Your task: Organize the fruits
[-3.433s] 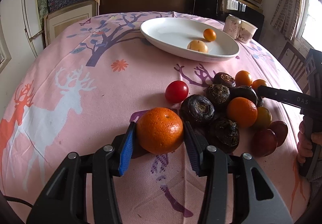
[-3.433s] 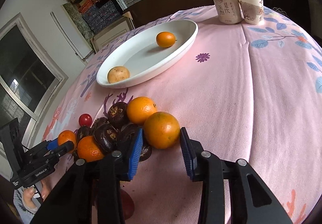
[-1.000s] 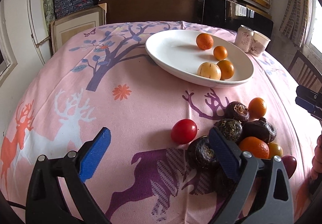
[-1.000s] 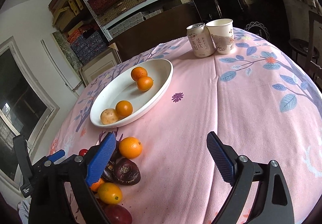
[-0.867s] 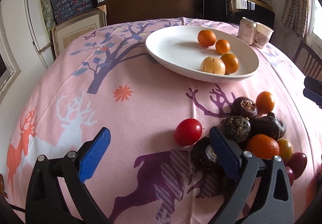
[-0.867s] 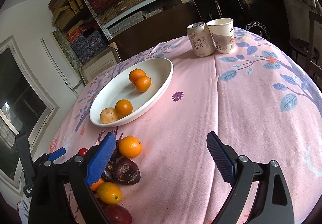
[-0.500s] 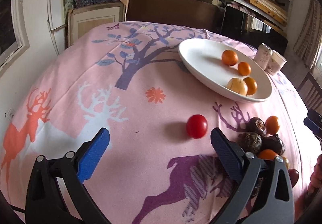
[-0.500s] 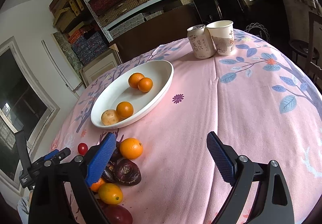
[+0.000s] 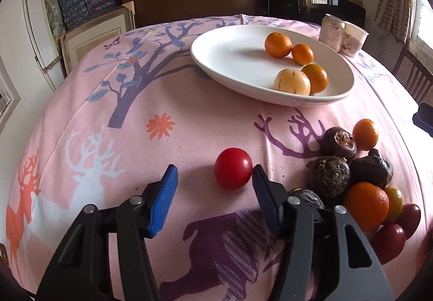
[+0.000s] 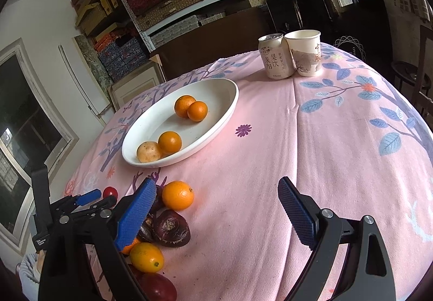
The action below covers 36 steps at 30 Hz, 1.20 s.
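Observation:
A red tomato lies on the pink cloth, apart from the fruit pile. My left gripper is low over the cloth with the tomato between its jaws, which are closing. The right pad is at the tomato's side, while the left pad is still a gap away. The white plate further back holds three oranges and a pale yellow fruit. My right gripper hangs open over bare cloth beside the pile, with nothing between its fingers.
The pile to the right of the tomato has dark water chestnuts, oranges and dark red fruits. A drink can and a paper cup stand at the table's far edge. Shelves and a chair surround the table.
My left gripper's jaws have narrowed from wide apart and it has come closer to the tomato, which now sits between them. The right gripper has stayed put and open.

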Each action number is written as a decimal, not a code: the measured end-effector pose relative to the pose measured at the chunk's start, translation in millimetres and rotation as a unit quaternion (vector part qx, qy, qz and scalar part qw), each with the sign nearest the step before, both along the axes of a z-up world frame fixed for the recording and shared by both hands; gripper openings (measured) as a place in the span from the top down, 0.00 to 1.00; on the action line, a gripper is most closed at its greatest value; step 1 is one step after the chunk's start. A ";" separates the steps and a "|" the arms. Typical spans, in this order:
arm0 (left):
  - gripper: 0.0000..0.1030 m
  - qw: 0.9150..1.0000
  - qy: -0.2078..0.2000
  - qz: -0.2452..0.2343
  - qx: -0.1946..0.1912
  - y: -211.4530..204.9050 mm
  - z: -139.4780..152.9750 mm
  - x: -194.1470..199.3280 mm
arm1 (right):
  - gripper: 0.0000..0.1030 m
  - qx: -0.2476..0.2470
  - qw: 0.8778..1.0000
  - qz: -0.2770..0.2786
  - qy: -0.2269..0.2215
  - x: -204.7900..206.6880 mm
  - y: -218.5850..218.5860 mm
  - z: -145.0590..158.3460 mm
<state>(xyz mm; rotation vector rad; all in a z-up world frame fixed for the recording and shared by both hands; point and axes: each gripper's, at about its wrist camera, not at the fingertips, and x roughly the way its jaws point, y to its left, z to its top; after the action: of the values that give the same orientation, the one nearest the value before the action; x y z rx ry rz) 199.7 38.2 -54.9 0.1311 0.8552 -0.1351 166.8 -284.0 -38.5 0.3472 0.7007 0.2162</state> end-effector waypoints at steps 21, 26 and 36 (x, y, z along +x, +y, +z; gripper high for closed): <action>0.73 0.999 0.020 -0.019 -0.037 -1.9 -4.5 7.7 | 0.48 0.055 0.994 0.071 0.067 34.1 28.8 -25.4; 0.73 0.999 0.020 -0.019 -0.037 -2.0 -4.6 7.7 | 0.48 0.047 0.992 0.083 0.082 42.7 42.2 -31.3; 0.73 0.999 0.013 -0.019 -0.037 -2.7 -2.6 3.6 | 0.63 -0.062 0.993 0.099 0.030 29.2 68.8 -15.6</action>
<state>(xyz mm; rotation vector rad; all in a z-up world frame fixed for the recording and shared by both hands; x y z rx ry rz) 203.3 35.5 -57.5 0.0756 0.8718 -0.2042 195.9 -215.2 -54.1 0.1655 0.8045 0.3503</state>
